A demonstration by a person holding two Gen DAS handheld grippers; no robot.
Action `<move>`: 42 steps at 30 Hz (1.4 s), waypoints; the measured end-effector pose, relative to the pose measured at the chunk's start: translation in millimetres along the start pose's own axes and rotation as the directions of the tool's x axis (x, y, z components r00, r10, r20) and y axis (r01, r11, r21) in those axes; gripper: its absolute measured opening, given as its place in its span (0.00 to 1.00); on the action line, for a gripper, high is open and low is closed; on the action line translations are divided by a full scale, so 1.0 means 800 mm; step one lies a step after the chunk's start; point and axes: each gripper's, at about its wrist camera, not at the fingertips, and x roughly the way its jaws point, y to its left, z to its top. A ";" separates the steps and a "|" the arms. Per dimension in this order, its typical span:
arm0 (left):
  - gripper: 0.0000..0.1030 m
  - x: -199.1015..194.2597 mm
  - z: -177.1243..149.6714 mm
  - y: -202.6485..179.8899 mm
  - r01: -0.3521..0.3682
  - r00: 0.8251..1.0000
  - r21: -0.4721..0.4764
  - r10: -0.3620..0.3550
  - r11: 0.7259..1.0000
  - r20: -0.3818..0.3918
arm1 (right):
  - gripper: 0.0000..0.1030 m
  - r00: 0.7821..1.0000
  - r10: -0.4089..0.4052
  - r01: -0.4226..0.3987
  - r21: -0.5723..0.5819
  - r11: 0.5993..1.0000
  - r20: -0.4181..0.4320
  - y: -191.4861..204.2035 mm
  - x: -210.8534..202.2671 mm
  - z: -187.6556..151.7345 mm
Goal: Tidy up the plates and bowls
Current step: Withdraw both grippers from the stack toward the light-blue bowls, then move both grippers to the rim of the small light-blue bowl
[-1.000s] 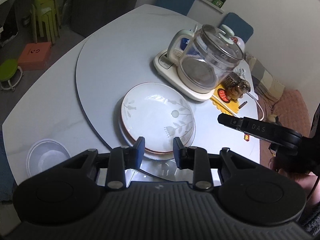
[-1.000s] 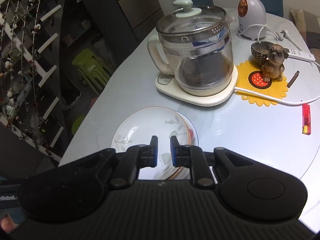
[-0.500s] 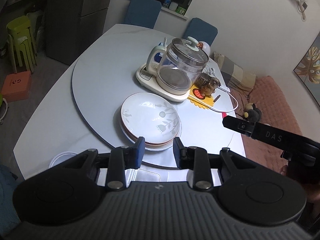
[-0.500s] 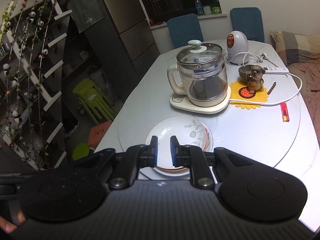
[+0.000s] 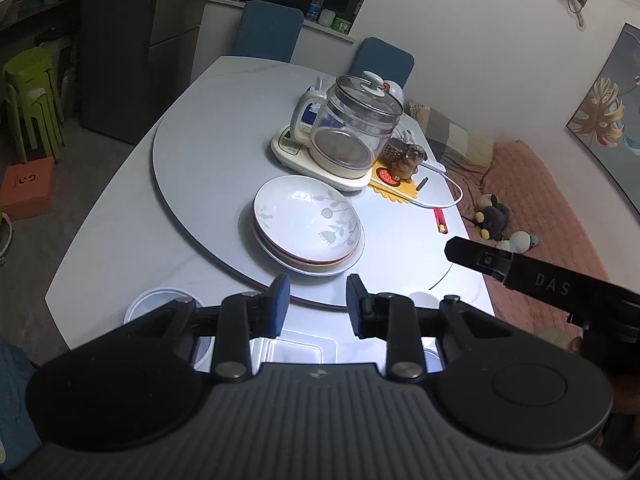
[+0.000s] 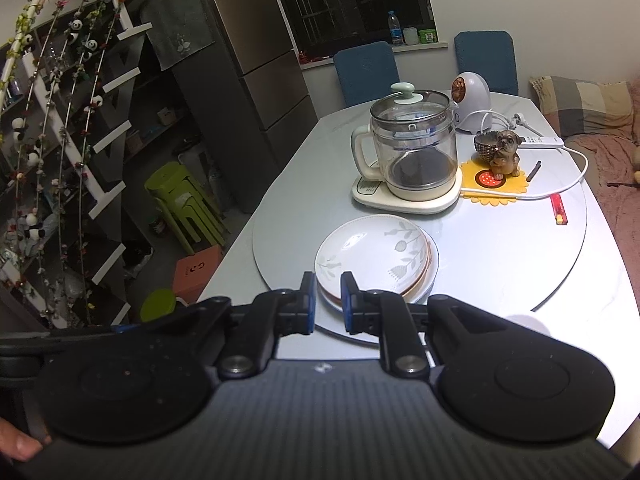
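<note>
plate stack (image 5: 307,228): white leaf-pattern plate on top, orange-rimmed one under it, wider plate at bottom; sits on near part of turntable (image 5: 208,152), just in front of kettle (image 5: 352,128).
L tool (image 5: 314,300): jaws apart, nothing between; hovers over near edge of surface (image 5: 108,248), short of the stack.
R tool (image 6: 325,300): jaws narrow but not touching, gripping nothing; held above near rim of stack, apart from it.
clear containers (image 5: 294,350): on surface under L tool, partly hidden.
dog figurine (image 6: 505,152): on yellow mat, right of kettle.
lighter (image 6: 558,208): red, lying flat near cable.
</note>
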 end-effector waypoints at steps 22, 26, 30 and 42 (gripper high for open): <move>0.40 -0.025 -0.050 0.006 0.078 0.993 0.081 -0.070 0.994 -0.093 | 0.17 0.994 -0.112 0.110 0.069 0.992 0.019 0.031 -0.050 -0.067; 0.40 -0.024 -0.057 0.007 0.086 0.991 0.089 -0.076 0.992 -0.113 | 0.17 0.991 -0.135 0.134 0.080 0.988 0.011 0.030 -0.058 -0.076; 0.40 -0.026 -0.061 0.007 0.097 0.988 0.089 -0.085 0.991 -0.132 | 0.17 0.986 -0.165 0.164 0.103 0.981 -0.001 0.026 -0.066 -0.085; 0.56 0.020 -0.074 -0.003 0.115 0.975 0.082 -0.097 0.990 -0.198 | 0.24 0.966 -0.252 0.257 0.107 0.960 -0.065 -0.012 -0.064 -0.103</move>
